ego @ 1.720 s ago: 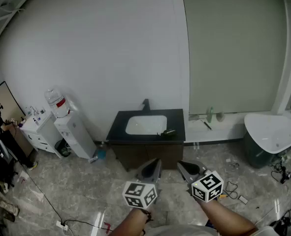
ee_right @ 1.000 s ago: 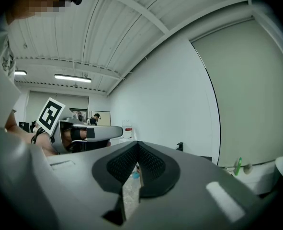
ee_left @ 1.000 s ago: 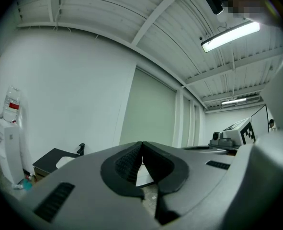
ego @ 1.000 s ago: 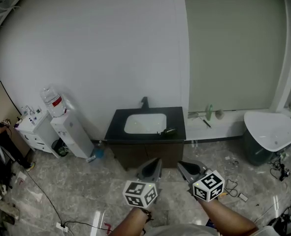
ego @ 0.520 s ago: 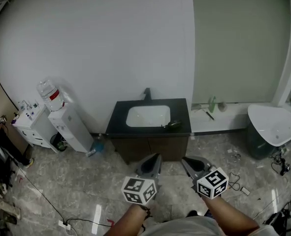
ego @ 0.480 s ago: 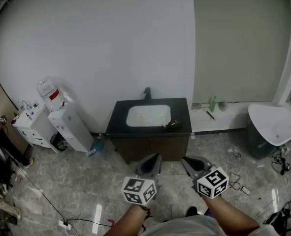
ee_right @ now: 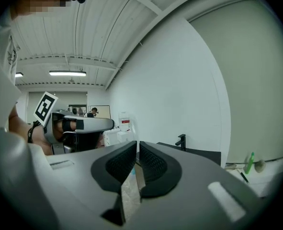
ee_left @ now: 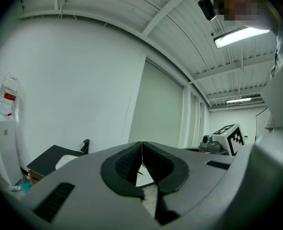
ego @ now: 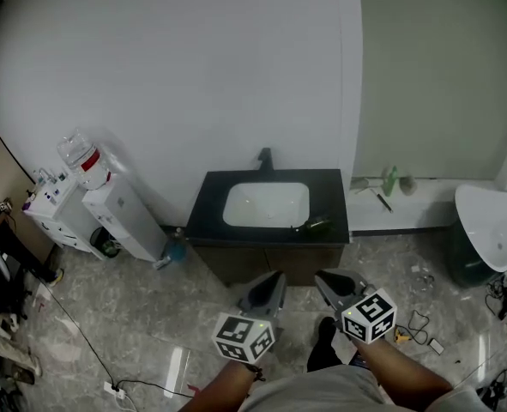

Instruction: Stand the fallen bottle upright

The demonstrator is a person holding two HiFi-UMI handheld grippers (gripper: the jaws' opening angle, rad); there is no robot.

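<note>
The fallen bottle [ego: 315, 227], dark green, lies on its side at the front right of a black vanity counter [ego: 210, 221], beside a white sink [ego: 266, 204]. Both grippers hang over the floor in front of the vanity, well short of the bottle. My left gripper [ego: 278, 275] [ee_left: 141, 147] is shut, its tips touching with nothing between them. My right gripper [ego: 318, 275] [ee_right: 137, 147] shows a narrow gap; its jaws are opening and hold nothing. The bottle does not show clearly in either gripper view.
A black faucet [ego: 264, 156] stands behind the sink. A water dispenser [ego: 116, 213] stands left of the vanity, and a white basin [ego: 493, 239] is at the right. A green bottle [ego: 391, 181] sits on the wall ledge. Cables [ego: 420, 320] lie on the floor.
The vanity has come closer and shifted right in the head view as I walked toward it. Both grippers moved forward with me and keep their places at the bottom.
</note>
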